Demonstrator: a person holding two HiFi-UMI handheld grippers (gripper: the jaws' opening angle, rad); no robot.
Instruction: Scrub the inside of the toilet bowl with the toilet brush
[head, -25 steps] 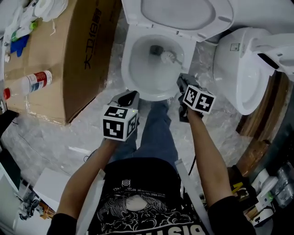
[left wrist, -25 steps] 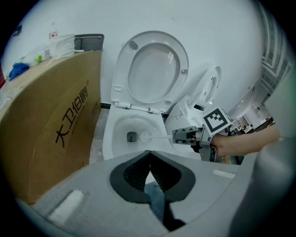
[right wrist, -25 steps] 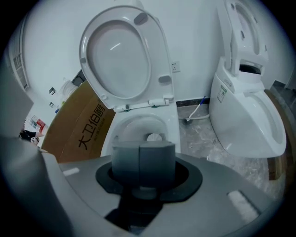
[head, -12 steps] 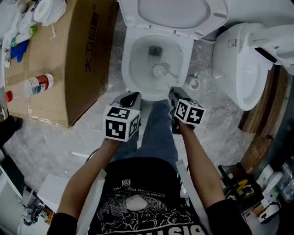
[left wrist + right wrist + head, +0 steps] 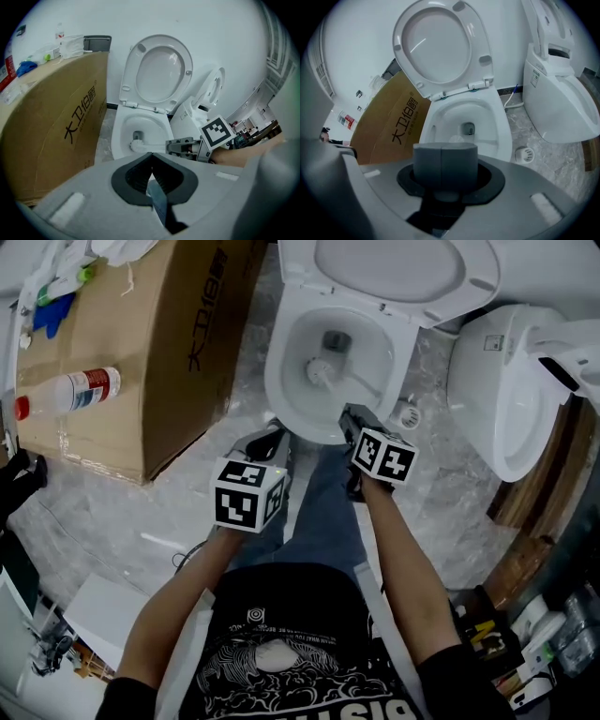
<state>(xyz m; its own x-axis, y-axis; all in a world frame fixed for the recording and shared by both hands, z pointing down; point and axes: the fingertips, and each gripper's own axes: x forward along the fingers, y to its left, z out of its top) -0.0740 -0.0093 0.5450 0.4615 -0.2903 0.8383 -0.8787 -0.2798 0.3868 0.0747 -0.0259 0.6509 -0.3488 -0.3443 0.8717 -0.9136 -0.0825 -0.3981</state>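
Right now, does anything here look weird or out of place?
Yes. A big cardboard box sits beside the toilet with a bottle lying on its side on top, and a second toilet crowds the other side. The brush is inside the toilet.

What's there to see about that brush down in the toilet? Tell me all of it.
The toilet brush has a round, white bristle head on a thin, pale, straight handle. The head sits low inside the toilet bowl, just in front of the dark drain, apparently against the bowl's inner surface. The handle slopes up and back over the front rim into the right gripper, whose jaws are shut on its end. Nothing else touches it.
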